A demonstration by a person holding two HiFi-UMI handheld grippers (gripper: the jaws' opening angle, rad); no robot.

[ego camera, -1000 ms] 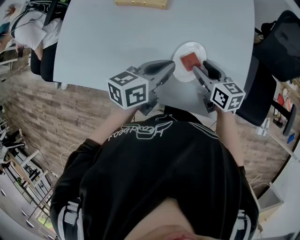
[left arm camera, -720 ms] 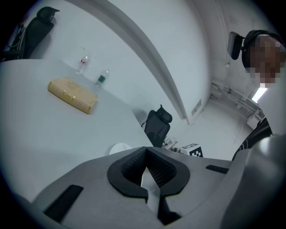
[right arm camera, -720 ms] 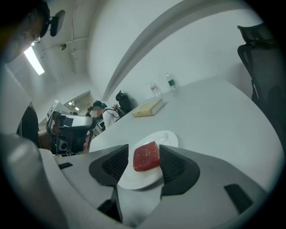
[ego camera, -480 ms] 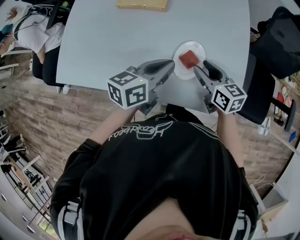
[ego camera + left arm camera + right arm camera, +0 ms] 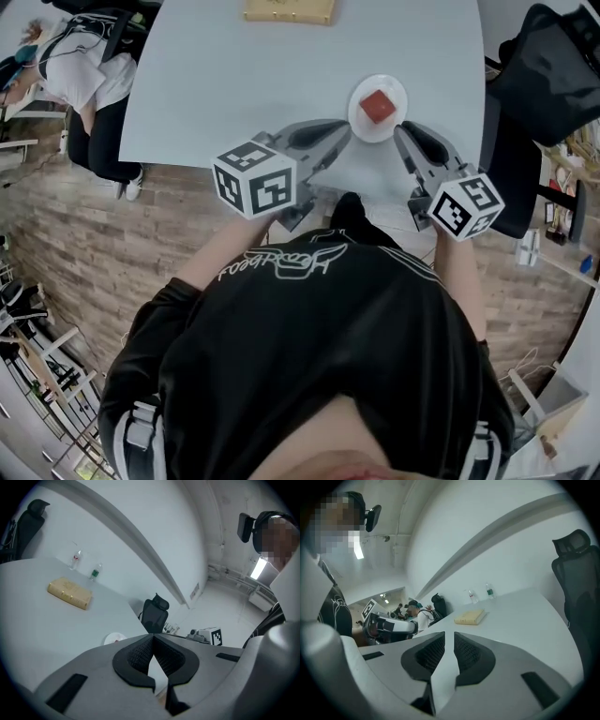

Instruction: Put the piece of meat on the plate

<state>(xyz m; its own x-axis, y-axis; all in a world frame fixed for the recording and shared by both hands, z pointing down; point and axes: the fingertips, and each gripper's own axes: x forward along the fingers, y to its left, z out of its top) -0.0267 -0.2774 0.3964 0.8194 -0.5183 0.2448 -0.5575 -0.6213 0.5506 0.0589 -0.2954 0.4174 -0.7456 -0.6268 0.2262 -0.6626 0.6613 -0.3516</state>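
Observation:
The piece of meat [image 5: 377,105], a red square chunk, lies on the small white plate [image 5: 360,114] near the table's front edge. My right gripper [image 5: 401,129] hangs just in front of the plate, clear of it. Its jaws are closing to a narrow slit [image 5: 449,637] with nothing between them. My left gripper [image 5: 345,131] is held left of the plate, shut and empty, its pads meeting at the tips [image 5: 152,638]. In the left gripper view the plate [image 5: 114,638] peeks over the jaws.
On the pale grey table [image 5: 234,75], a tan book [image 5: 289,9] lies at the far edge, with two small bottles [image 5: 96,572] behind it. Black office chairs [image 5: 539,75] stand to the right. A seated person [image 5: 75,66] is at the table's left.
My right gripper has drawn back from the plate and lifted, and its jaws have narrowed. The meat stays on the plate. The left gripper has barely shifted.

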